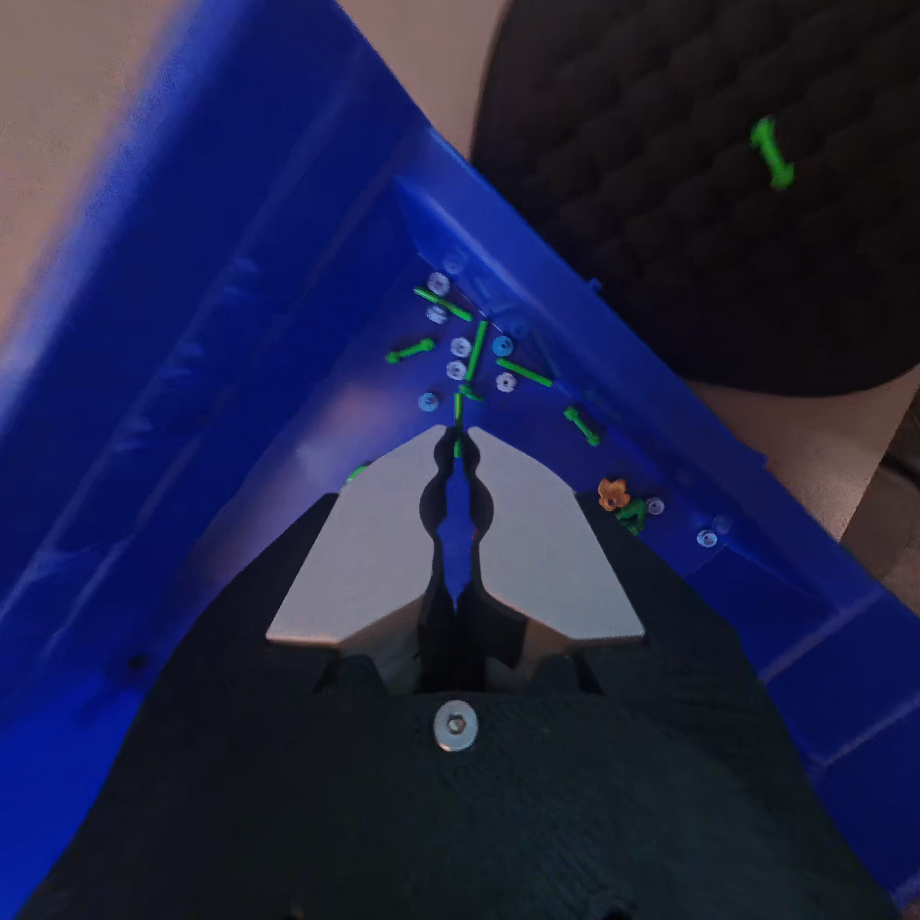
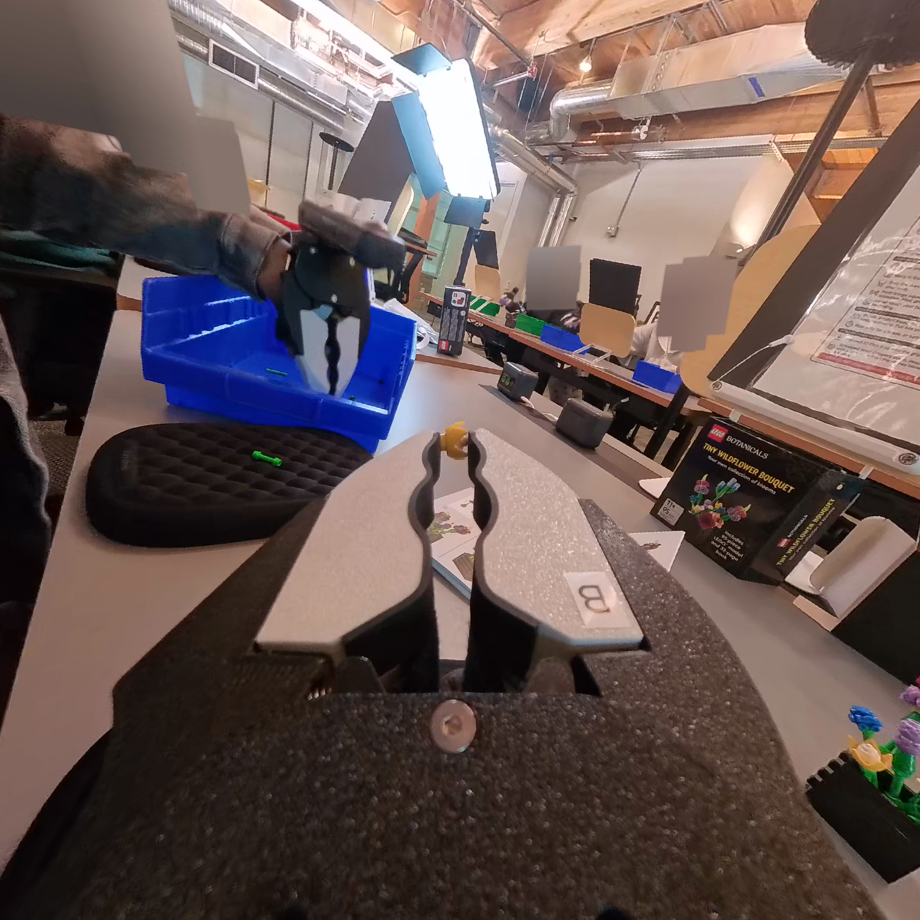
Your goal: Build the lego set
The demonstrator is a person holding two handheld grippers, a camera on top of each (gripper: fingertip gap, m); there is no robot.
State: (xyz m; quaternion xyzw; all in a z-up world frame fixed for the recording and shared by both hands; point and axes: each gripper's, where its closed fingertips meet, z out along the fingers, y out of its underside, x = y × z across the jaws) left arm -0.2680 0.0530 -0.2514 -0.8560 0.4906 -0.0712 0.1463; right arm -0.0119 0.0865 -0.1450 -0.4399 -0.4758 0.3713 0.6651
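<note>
My left gripper (image 1: 458, 434) reaches into the blue bin (image 1: 249, 348) and is shut on a thin green stem piece (image 1: 457, 410) that sticks out past its tips. Around it on the bin floor lie more green stems (image 1: 523, 372), small white round pieces (image 1: 460, 347) and an orange flower piece (image 1: 611, 493). In the right wrist view the left gripper (image 2: 332, 391) points down into the bin (image 2: 199, 343). My right gripper (image 2: 454, 444) is held above the table and is shut on a small yellow flower piece (image 2: 453, 432).
A black padded mat (image 2: 199, 488) lies in front of the bin with one green piece (image 2: 266, 458) on it; both also show in the left wrist view (image 1: 771, 154). An instruction booklet (image 2: 450, 540), the set's black box (image 2: 737, 503) and a partly built bouquet (image 2: 886, 747) are to the right. Spacing between my two grippers at the tips: around 30 cm.
</note>
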